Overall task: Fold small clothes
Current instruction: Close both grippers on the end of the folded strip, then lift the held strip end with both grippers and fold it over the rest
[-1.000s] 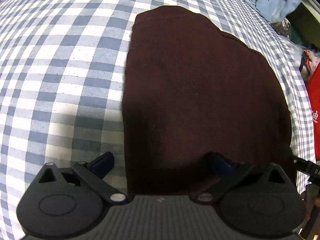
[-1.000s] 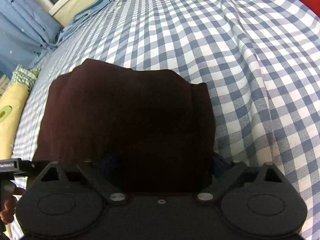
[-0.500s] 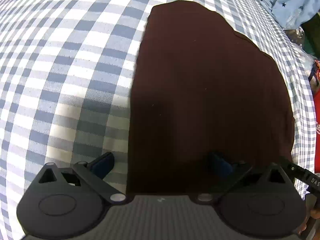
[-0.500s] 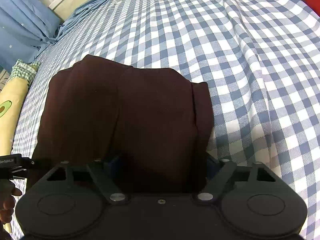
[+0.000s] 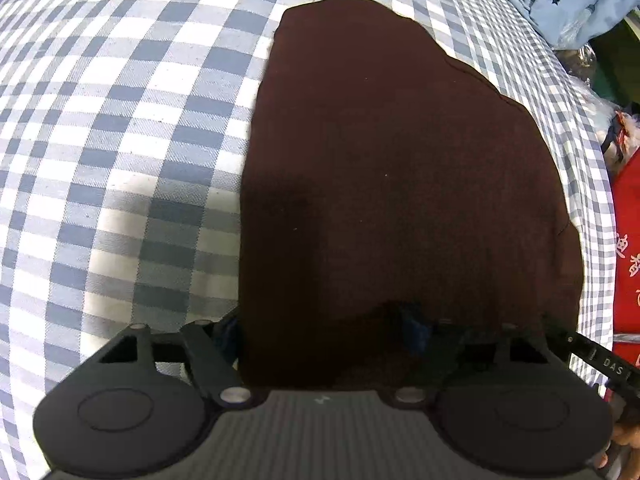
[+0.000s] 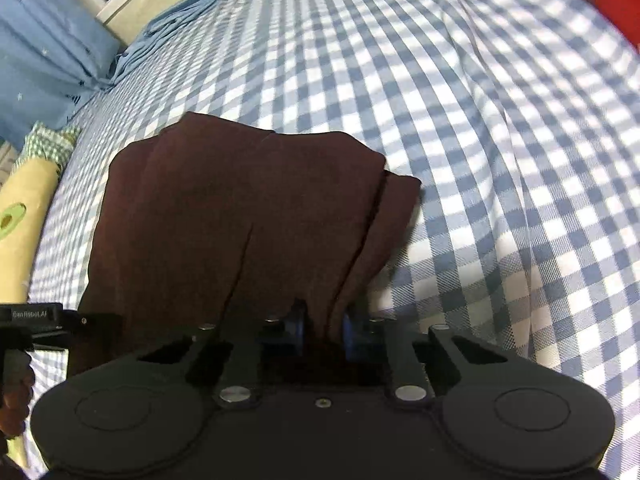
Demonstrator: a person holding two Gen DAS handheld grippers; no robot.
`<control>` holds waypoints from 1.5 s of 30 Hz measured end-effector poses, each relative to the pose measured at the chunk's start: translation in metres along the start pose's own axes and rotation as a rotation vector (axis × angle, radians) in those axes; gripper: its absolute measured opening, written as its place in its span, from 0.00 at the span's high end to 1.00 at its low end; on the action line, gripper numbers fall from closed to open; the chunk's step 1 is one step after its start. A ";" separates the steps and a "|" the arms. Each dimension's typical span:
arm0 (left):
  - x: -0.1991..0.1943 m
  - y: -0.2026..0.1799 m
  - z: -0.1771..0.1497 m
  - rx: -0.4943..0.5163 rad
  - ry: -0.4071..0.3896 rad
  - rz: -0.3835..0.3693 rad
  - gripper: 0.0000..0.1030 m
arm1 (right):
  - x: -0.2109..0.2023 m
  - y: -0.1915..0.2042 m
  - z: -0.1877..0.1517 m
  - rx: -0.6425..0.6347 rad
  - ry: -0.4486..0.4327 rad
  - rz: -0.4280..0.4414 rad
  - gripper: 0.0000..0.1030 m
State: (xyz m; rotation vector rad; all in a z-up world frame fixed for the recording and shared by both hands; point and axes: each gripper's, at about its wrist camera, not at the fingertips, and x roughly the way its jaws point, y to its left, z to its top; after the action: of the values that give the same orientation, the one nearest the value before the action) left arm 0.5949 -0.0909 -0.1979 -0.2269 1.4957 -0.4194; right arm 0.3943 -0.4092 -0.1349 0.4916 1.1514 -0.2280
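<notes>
A dark maroon garment (image 5: 400, 168) lies flat on the blue-and-white checked bedsheet (image 5: 120, 120). My left gripper (image 5: 320, 330) sits over its near left corner. Its jaws are closing: one blue pad (image 5: 228, 332) is at the cloth's left edge and the other (image 5: 414, 328) is on the cloth, which humps up slightly between them. In the right wrist view the garment (image 6: 240, 208) shows folds running toward my right gripper (image 6: 325, 330). That gripper's jaws are closing too, and its blue pads (image 6: 298, 328) pinch the near right edge.
Light blue star-print fabric (image 5: 580, 0) (image 6: 36, 60) lies at the bed's far end. A red item (image 5: 628, 240) sits beyond the bed's right edge. A yellow avocado-print pillow (image 6: 20, 220) lies left of the garment. The checked sheet (image 6: 500, 160) stretches away on the right.
The right jaws have come together on the garment's near edge and puckered the cloth. The left jaws have narrowed, and the left pad has reached the garment's left edge.
</notes>
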 end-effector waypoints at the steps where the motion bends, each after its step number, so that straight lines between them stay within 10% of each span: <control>1: -0.002 -0.001 -0.001 0.009 -0.006 0.004 0.33 | -0.004 0.005 -0.001 -0.012 -0.012 -0.011 0.84; 11: -0.025 -0.014 0.008 0.114 -0.005 0.016 0.65 | -0.046 0.045 -0.014 -0.002 -0.123 -0.047 0.86; 21: -0.040 -0.024 0.023 0.269 0.066 0.040 0.69 | -0.064 0.033 -0.058 0.185 -0.146 -0.051 0.86; 28: -0.033 -0.002 0.025 0.216 0.102 -0.002 0.50 | -0.052 0.011 -0.068 0.328 -0.135 -0.056 0.83; 34: -0.041 0.022 0.024 0.146 0.066 0.016 0.11 | -0.039 0.003 -0.062 0.341 -0.087 -0.074 0.49; 38: -0.035 0.035 0.023 0.114 0.066 0.012 0.05 | -0.031 -0.005 -0.062 0.355 -0.081 -0.012 0.18; 45: -0.018 0.045 0.023 0.036 0.090 -0.052 0.04 | -0.008 -0.001 -0.048 0.311 -0.018 0.011 0.16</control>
State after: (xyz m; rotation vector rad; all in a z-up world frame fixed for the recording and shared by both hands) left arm 0.6236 -0.0455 -0.1980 -0.2216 1.5719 -0.5038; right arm 0.3518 -0.3871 -0.1430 0.7678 1.1005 -0.4042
